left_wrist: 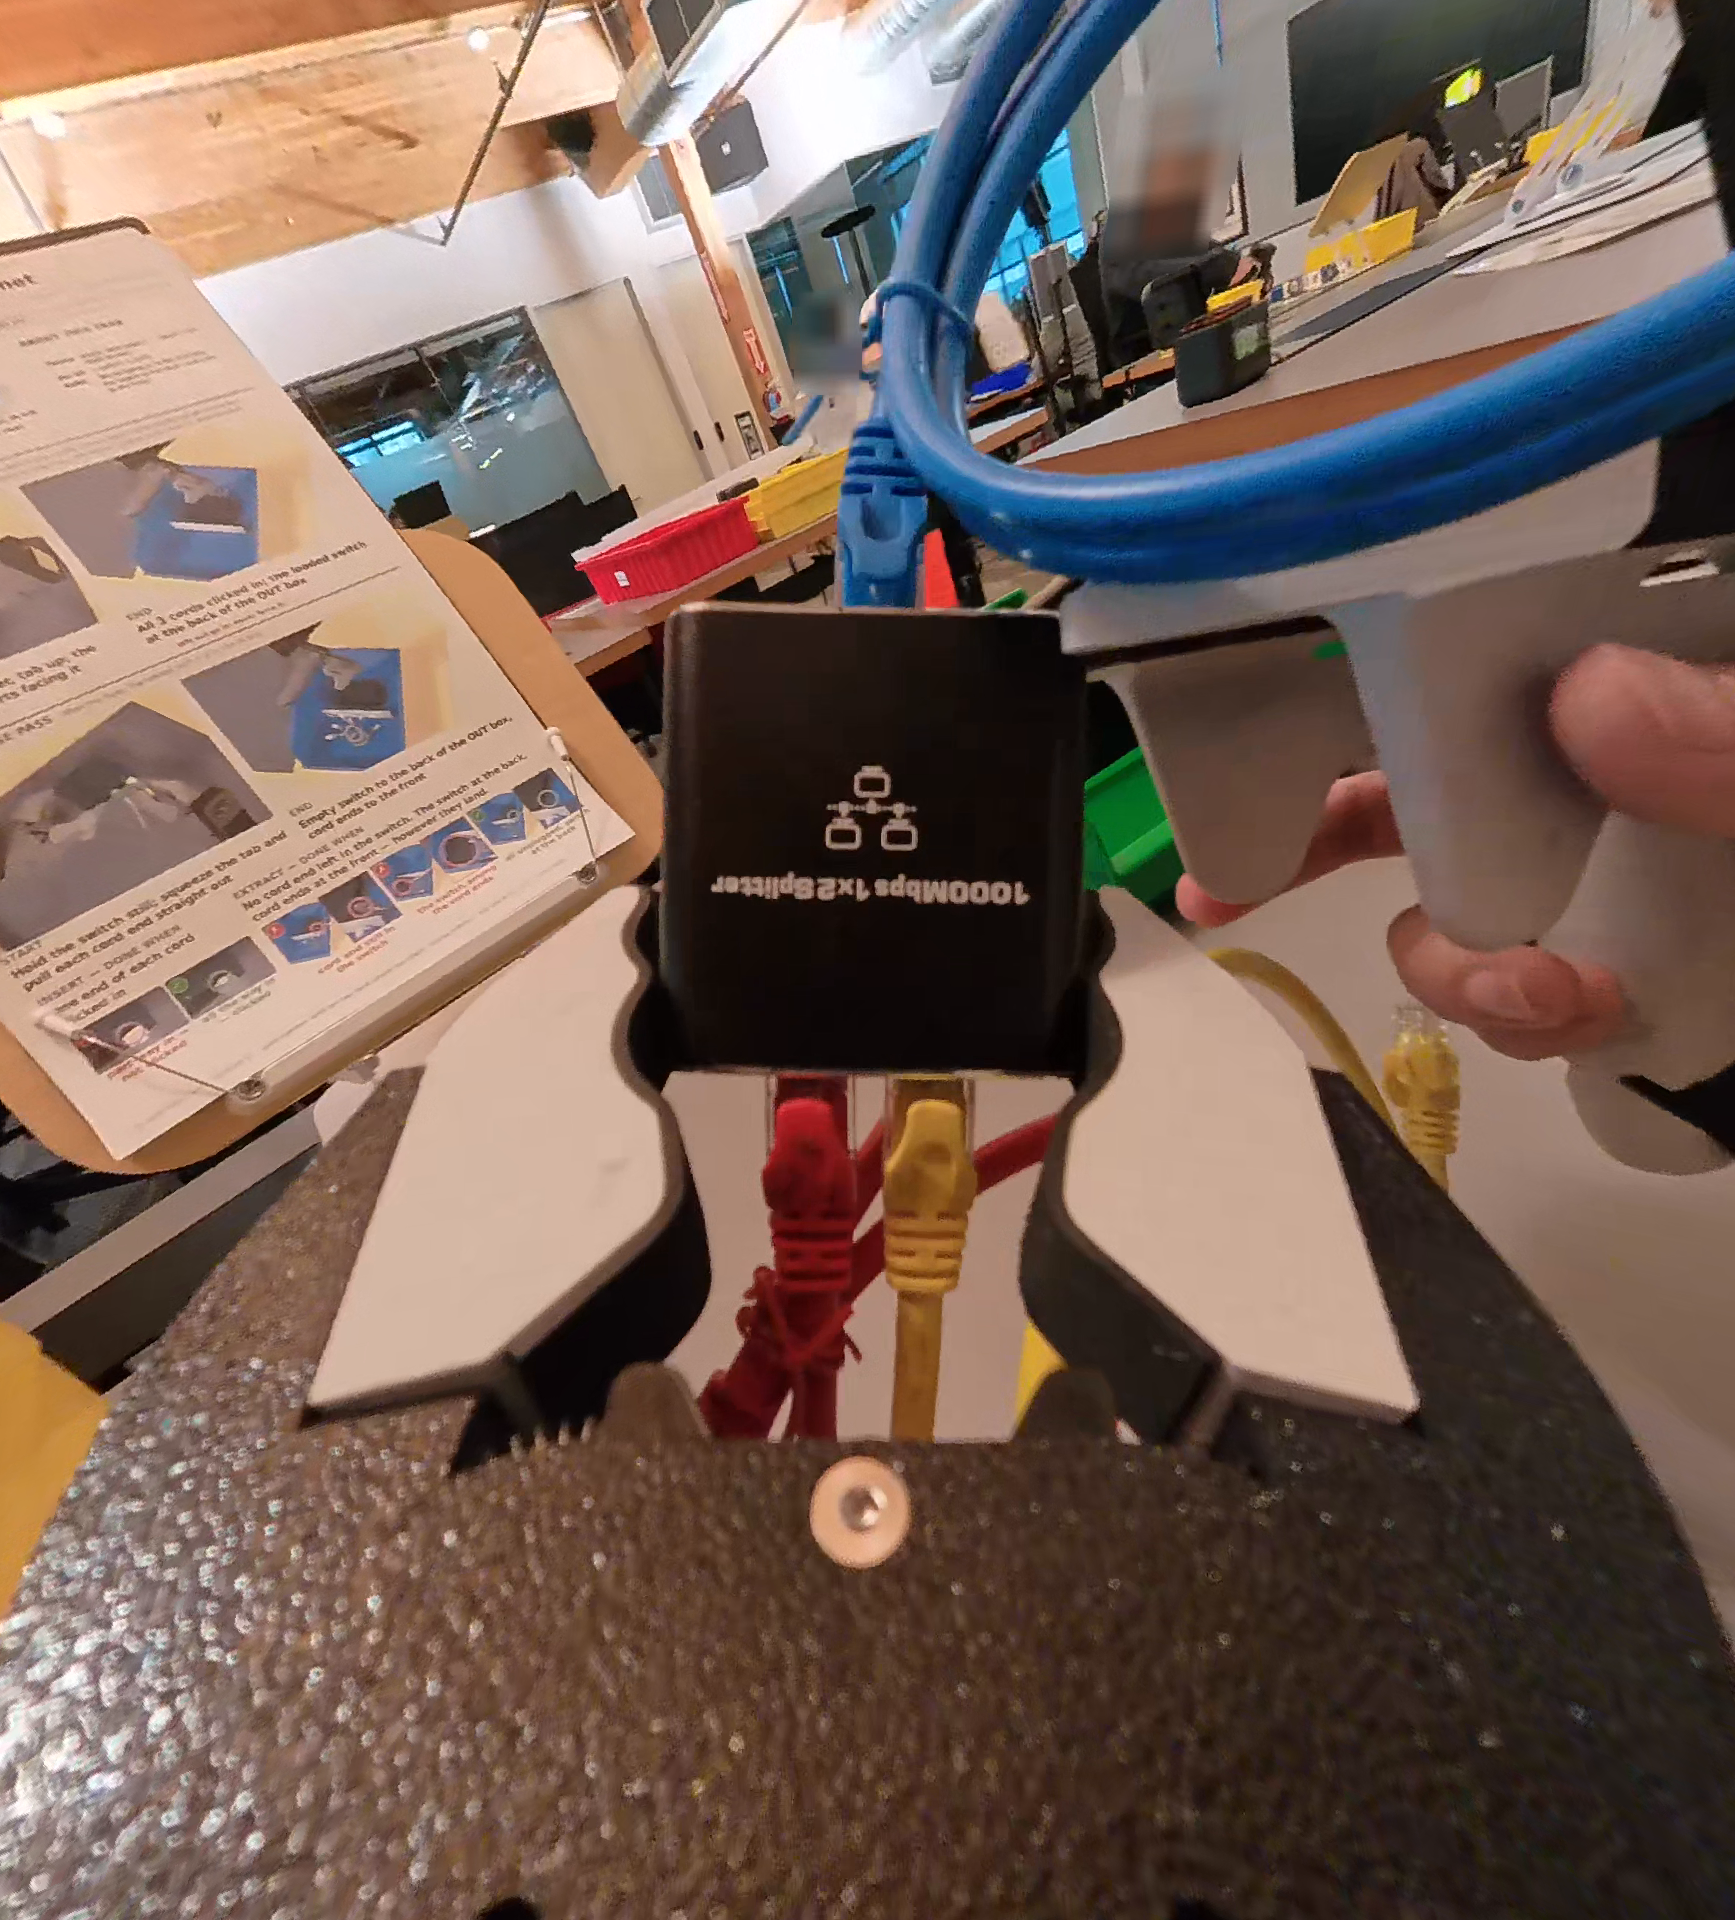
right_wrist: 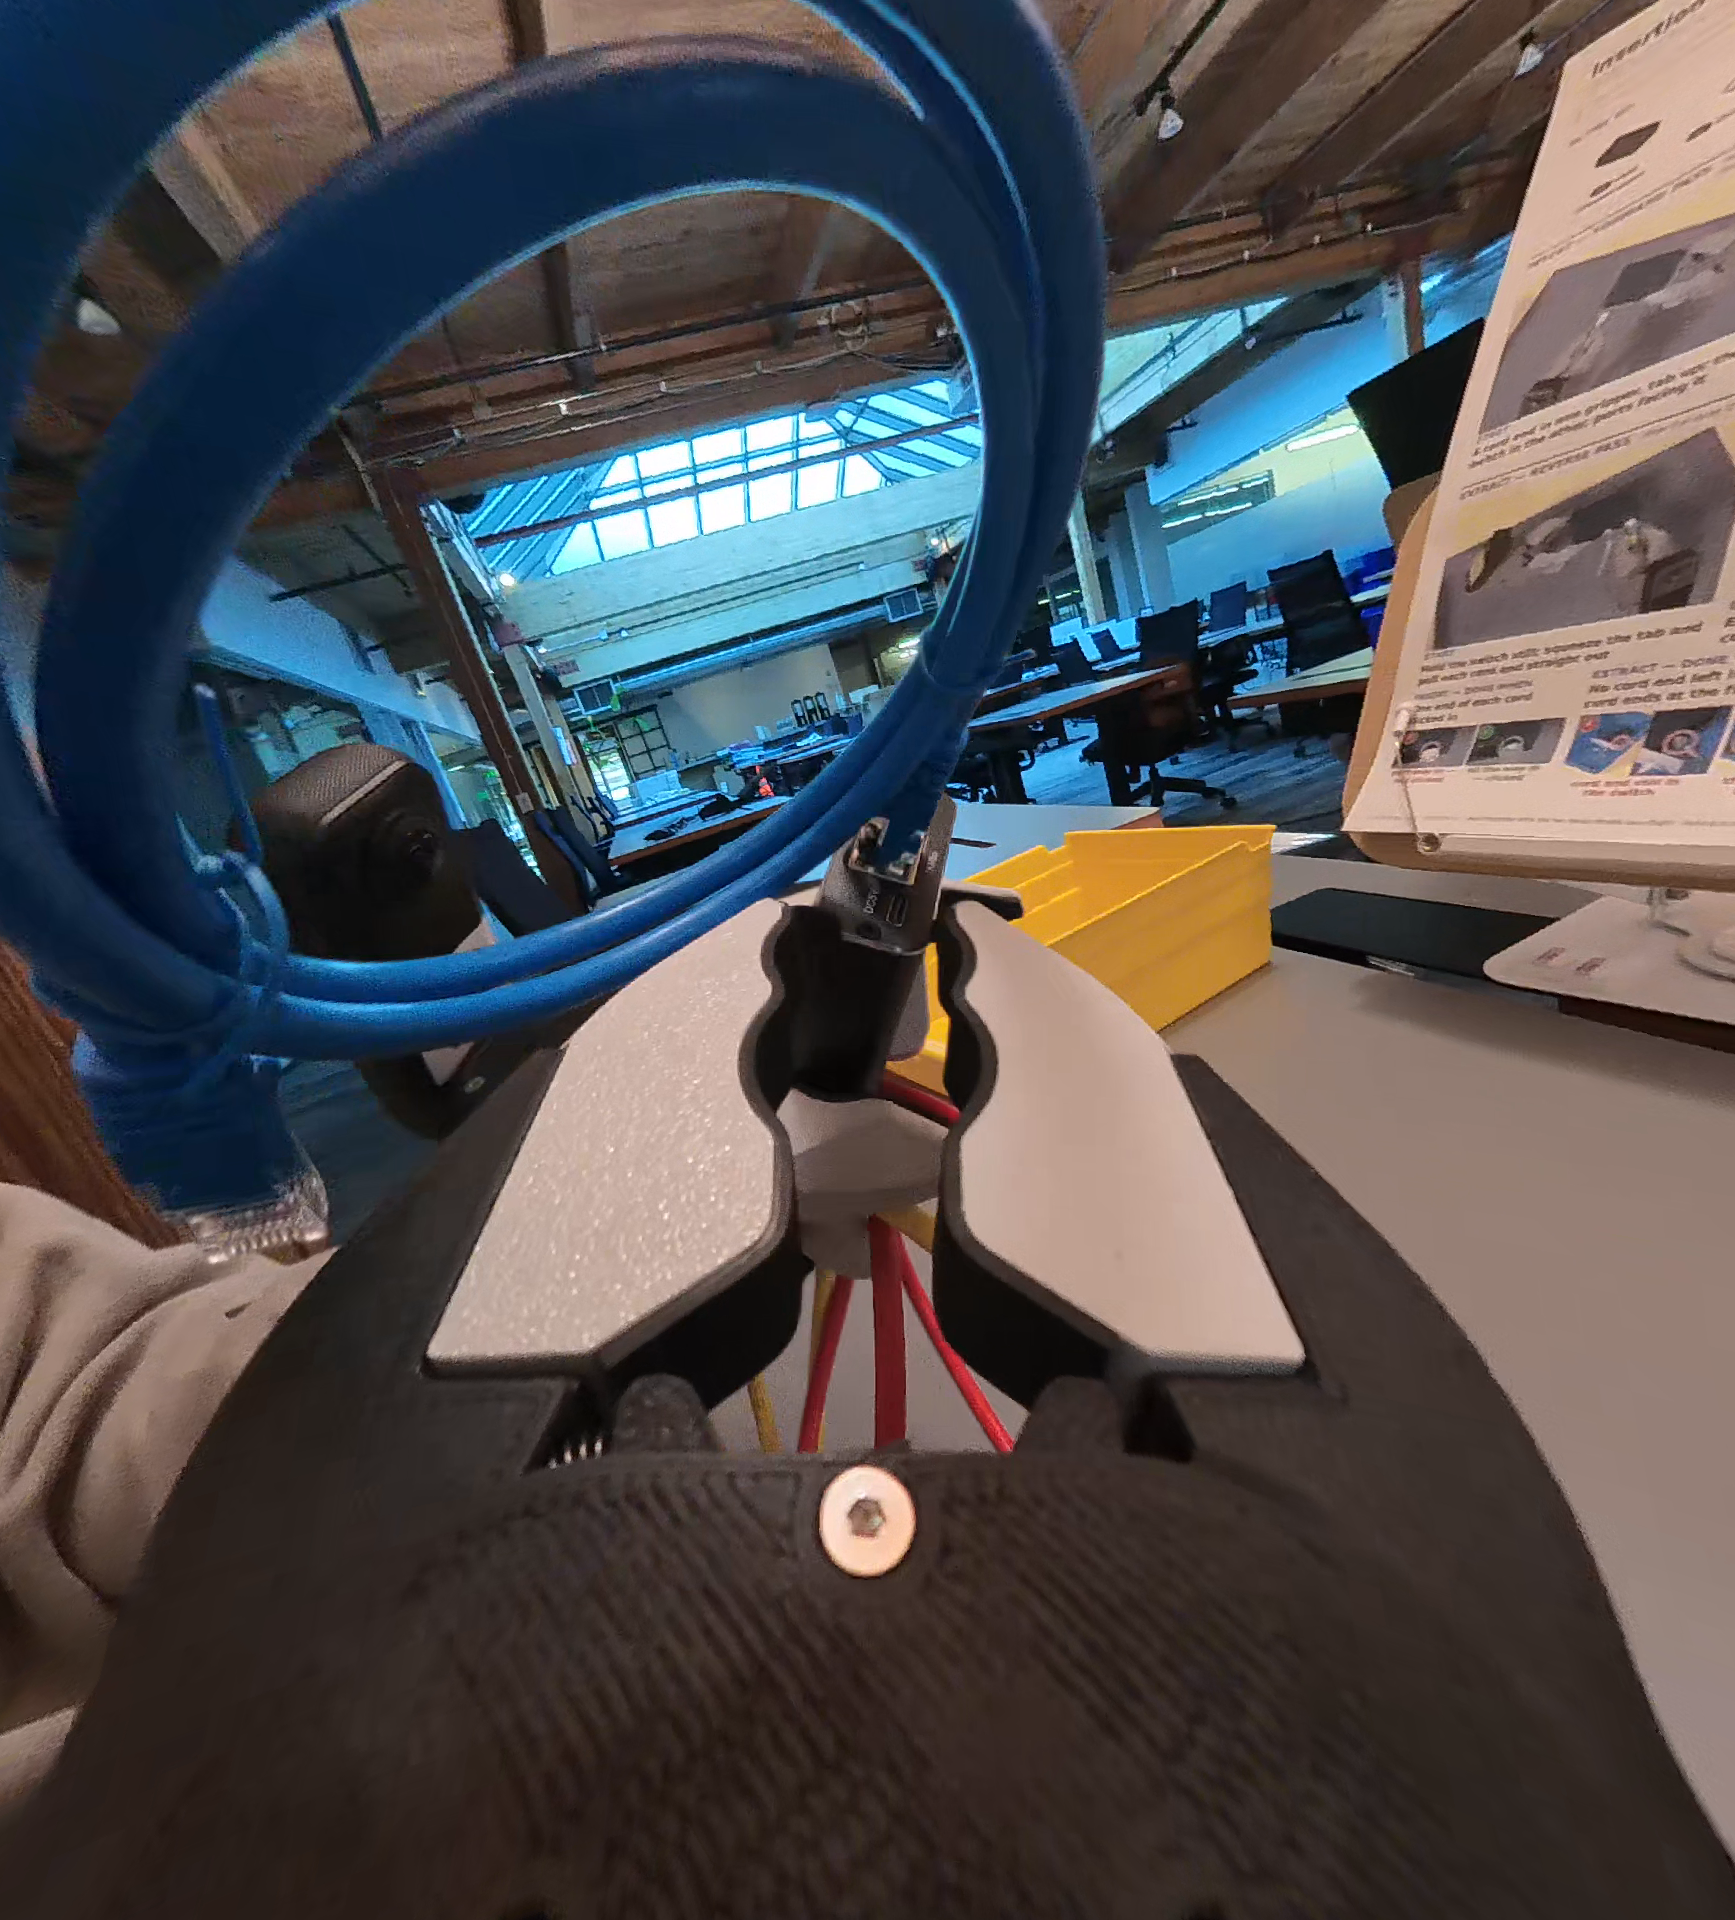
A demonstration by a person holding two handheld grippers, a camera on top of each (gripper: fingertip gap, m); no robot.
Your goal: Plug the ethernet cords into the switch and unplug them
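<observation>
The left tongs clench the black switch to steady it, red cord and yellow cord plugged near, while the right tongs clamp its far end beside the blue cord.

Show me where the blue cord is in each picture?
Left wrist view: the blue cord loops across the upper right, above the black switch; one plug hangs behind the switch's top edge.
Right wrist view: the blue cord fills the upper left as a big coil, with one plug pushed into the switch at centre.
Shared landmark: the instruction sheet, at left in the left wrist view and at right in the other.
</observation>
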